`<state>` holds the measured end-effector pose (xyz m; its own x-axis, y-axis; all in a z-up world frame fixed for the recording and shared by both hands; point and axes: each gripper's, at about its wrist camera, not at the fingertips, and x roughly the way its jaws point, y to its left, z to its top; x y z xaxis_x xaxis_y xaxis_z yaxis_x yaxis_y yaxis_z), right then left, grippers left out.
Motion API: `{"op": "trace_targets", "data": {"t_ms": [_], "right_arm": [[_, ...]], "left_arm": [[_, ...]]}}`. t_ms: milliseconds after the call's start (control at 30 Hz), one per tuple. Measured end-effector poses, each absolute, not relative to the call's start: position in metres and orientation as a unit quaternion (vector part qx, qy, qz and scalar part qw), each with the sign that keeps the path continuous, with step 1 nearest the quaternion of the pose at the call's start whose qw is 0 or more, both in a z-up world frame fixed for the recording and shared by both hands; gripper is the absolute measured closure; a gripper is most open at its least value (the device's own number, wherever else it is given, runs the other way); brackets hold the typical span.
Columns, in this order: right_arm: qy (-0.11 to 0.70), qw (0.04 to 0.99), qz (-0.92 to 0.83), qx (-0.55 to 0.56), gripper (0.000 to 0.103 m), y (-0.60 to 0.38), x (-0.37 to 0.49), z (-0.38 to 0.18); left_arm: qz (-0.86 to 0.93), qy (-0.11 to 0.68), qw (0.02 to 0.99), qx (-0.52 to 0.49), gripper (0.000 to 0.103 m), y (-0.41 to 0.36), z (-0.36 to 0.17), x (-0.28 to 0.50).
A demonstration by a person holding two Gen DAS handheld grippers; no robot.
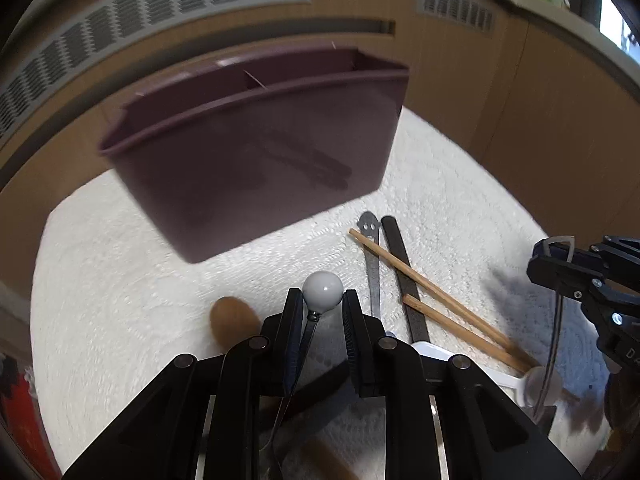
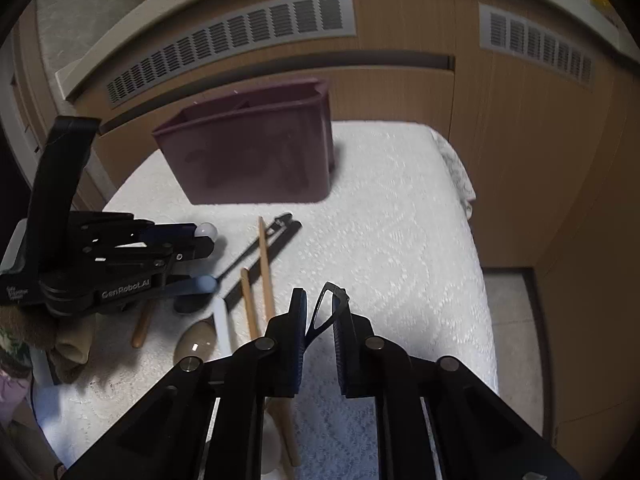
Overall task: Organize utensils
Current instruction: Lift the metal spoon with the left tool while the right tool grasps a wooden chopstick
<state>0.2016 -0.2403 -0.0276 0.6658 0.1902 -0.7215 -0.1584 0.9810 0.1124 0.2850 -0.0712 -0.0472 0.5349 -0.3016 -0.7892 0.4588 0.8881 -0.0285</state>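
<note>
A maroon utensil caddy (image 1: pixel 256 148) with a divider stands on the white cloth at the back; it also shows in the right wrist view (image 2: pixel 248 156). My left gripper (image 1: pixel 322 300) is shut on a utensil with a white ball end (image 1: pixel 322 291), held above the cloth in front of the caddy. My right gripper (image 2: pixel 322 304) is shut on a thin utensil with a dark looped handle (image 2: pixel 328 308), to the right of the left gripper (image 2: pixel 200 256). Two wooden chopsticks (image 1: pixel 432 300) and dark utensils (image 1: pixel 400 272) lie on the cloth between them.
A wooden spoon (image 1: pixel 232 320) lies left of my left gripper. A white plastic utensil (image 2: pixel 222 324) and a pale spoon bowl (image 2: pixel 196 344) lie near the chopsticks (image 2: pixel 264 272). Wooden cabinet panels with vents (image 2: pixel 224 44) stand behind the cloth (image 2: pixel 400 220), whose edge drops at right.
</note>
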Motion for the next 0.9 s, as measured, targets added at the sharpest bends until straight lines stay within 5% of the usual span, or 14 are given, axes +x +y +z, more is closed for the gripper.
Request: {"op": "trace_targets", "data": {"t_ms": [333, 900], "right_arm": [[0.359, 0.927, 0.11, -0.008, 0.097, -0.217, 0.183, 0.01], [0.324, 0.937, 0.127, -0.031, 0.1, -0.203, 0.162, 0.056]], "left_arm": [[-0.205, 0.304, 0.93, -0.018, 0.082, -0.011, 0.028, 0.214], [-0.199, 0.256, 0.945, -0.046, 0.082, 0.019, 0.071, 0.182]]}}
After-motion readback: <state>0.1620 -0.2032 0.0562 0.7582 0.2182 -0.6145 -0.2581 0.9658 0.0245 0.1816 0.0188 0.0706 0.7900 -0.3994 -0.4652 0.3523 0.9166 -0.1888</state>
